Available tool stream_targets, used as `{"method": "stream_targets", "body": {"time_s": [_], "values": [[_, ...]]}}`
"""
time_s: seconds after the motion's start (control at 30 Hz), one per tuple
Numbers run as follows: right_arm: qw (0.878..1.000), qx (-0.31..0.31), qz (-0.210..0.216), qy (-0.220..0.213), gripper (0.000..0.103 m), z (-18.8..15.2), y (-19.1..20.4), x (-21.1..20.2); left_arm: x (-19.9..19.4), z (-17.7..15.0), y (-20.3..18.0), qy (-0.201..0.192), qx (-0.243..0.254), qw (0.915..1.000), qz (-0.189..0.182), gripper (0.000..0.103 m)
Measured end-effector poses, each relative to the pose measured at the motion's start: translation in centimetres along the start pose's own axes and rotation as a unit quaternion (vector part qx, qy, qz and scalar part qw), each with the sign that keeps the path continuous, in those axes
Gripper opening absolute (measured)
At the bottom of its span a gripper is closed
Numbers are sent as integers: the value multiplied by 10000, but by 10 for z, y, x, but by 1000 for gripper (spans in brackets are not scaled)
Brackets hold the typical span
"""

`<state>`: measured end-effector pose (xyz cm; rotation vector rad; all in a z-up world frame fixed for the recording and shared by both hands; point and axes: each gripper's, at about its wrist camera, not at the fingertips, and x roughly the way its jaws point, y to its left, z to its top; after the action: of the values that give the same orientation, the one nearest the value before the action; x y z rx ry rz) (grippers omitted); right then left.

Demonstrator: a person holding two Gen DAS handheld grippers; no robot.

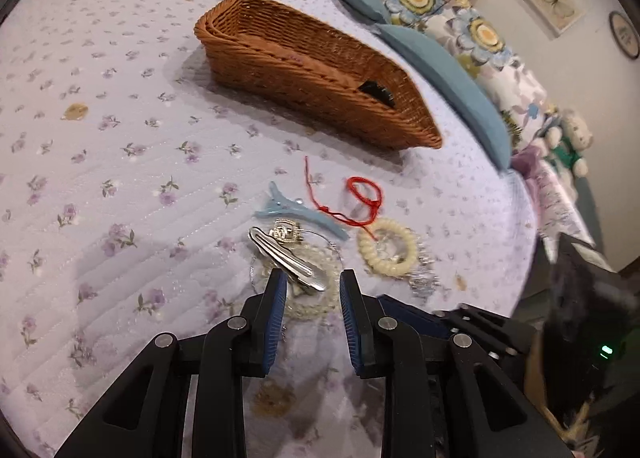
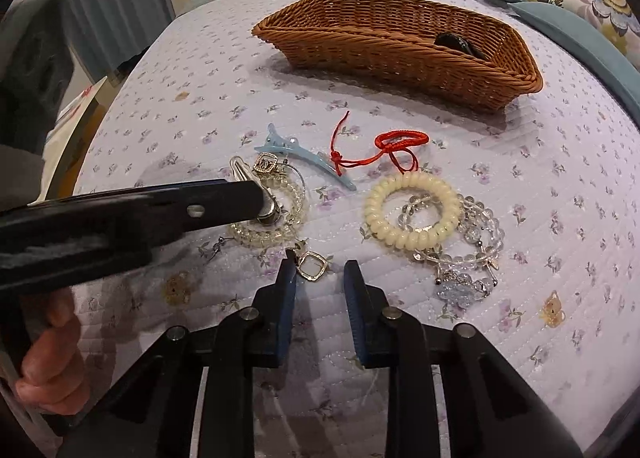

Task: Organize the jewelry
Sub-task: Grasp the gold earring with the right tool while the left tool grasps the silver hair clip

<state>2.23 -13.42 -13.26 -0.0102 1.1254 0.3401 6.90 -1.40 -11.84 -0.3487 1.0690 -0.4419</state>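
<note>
A brown wicker basket stands on the lilac quilt with a black item inside. Jewelry lies in front of it: a silver hair clip, a blue clip, a red cord bracelet, a cream spiral hair tie, clear bead bracelets and a gold square earring. My left gripper is open, its fingers on either side of the silver clip's end. My right gripper is open beside the earring.
Blue and floral pillows line the quilt's far edge. Plush toys and framed pictures are at the right. The quilt's left edge drops beside a curtain.
</note>
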Motion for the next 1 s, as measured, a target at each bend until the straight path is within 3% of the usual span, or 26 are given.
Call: {"method": "stream_targets", "body": {"time_s": [0.33,0.47,0.57,0.77,0.93,1.0], "values": [[10000,57,60,-46,28,2,-1,4,20,6,-13,27,256,9988,428,28],[9999,78,69,-75,16,1,-4,1,20,6,-14,-37,361,9980,522,25],[9998,122,99,-85,12,1,-6,1,20,4,-16,-89,496,9968,628,22],[9993,220,225,-178,5,-1,-12,-6,7,5,-12,-292,438,9974,501,22],[9987,279,378,-172,7,-2,-15,-10,-13,8,-7,-577,366,9971,330,22],[9976,329,611,-24,18,-4,-16,-8,-19,10,-6,-652,338,9968,309,22]]}}
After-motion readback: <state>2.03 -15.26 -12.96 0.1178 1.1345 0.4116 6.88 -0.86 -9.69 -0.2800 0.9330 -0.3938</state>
